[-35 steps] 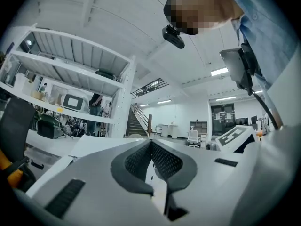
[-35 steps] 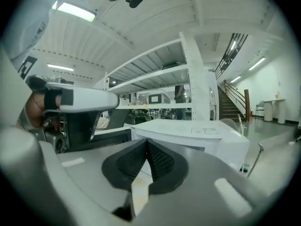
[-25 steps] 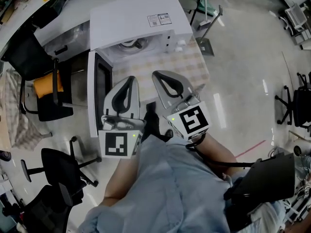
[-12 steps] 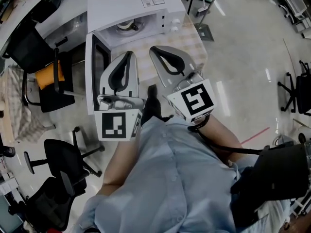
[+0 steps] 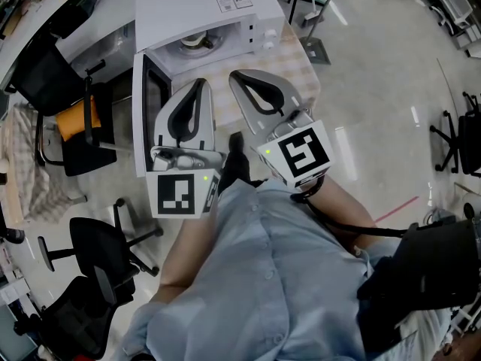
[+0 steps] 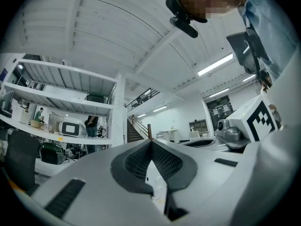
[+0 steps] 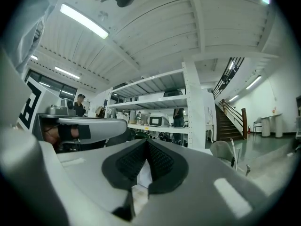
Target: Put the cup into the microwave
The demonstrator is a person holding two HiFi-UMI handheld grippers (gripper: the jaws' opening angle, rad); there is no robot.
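Since what looks like the cup (image 5: pixel 197 40) sits inside the microwave (image 5: pixel 203 6) on the table (image 5: pixel 299 60), the placing seems done; only the open door (image 5: pixel 149 119) remains. The left claw (image 5: pixel 199 83) and right claw (image 5: pixel 235 74) are pinched closed, empty, near the person's body.

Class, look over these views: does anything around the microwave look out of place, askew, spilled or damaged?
The microwave stands out only for its door, which hangs wide open to the left, with what is probably the cup inside. Nothing looks spilled or damaged.
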